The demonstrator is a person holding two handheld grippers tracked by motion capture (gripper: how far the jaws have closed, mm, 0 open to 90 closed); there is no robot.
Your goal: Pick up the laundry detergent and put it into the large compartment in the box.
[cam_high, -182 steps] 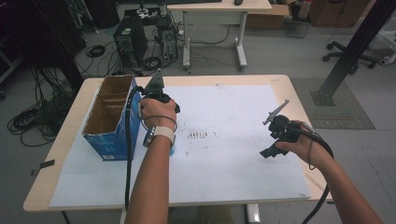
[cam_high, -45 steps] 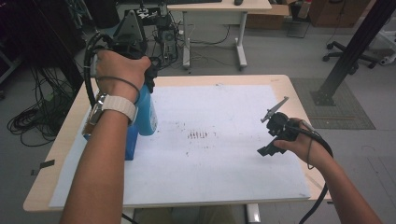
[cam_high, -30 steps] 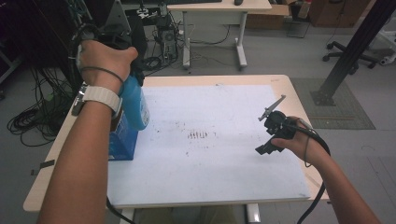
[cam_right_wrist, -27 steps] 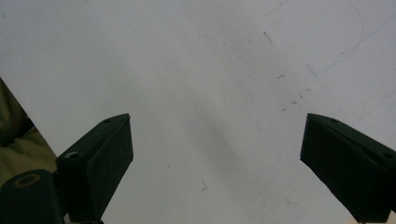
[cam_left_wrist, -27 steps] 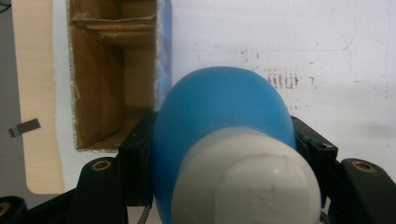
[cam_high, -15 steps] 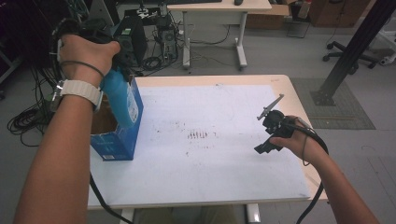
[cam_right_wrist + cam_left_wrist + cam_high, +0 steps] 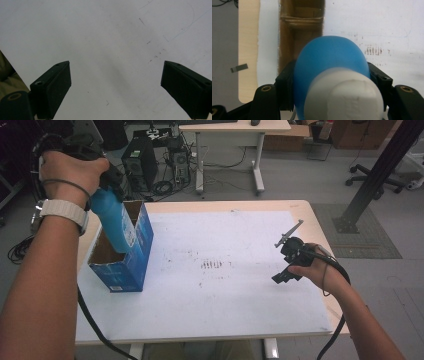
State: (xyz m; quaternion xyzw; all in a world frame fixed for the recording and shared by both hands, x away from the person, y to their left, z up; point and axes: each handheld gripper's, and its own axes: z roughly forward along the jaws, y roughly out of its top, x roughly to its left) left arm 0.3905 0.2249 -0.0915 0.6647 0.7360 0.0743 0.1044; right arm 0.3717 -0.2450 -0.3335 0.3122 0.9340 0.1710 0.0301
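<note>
A person's left gripper [image 7: 107, 180] clamps a blue bottle [image 7: 111, 222] near its white cap [image 7: 344, 96] and holds it raised over an open cardboard box [image 7: 131, 262] that stands at the left end of the counter [image 7: 240, 290]. In the high view the bottle's lower end appears level with, or just inside, the box's open top, so it reads as almost but not fully clear of the carton; whether the base touches the cardboard cannot be told. The left gripper view looks down the bottle's length, the black jaws pressed against its blue sides, with the brown inside of the box directly beyond it and the white sheet [image 7: 235, 250] that covers the counter to one side. The right gripper [image 7: 290, 257] hovers low over the right part of that sheet, well apart from the box, its jaws spread wide with nothing between them, as the right gripper view shows against the bare, lightly marked white surface. Judged from this moment, the grasp is secured and the lift out of the box is nearly complete; what seems left is to bring the bottle clear of the rim, carry it across and set it down upright on the open counter, where plenty of room shows between the box and the idle right hand [image 7: 317, 272].
</note>
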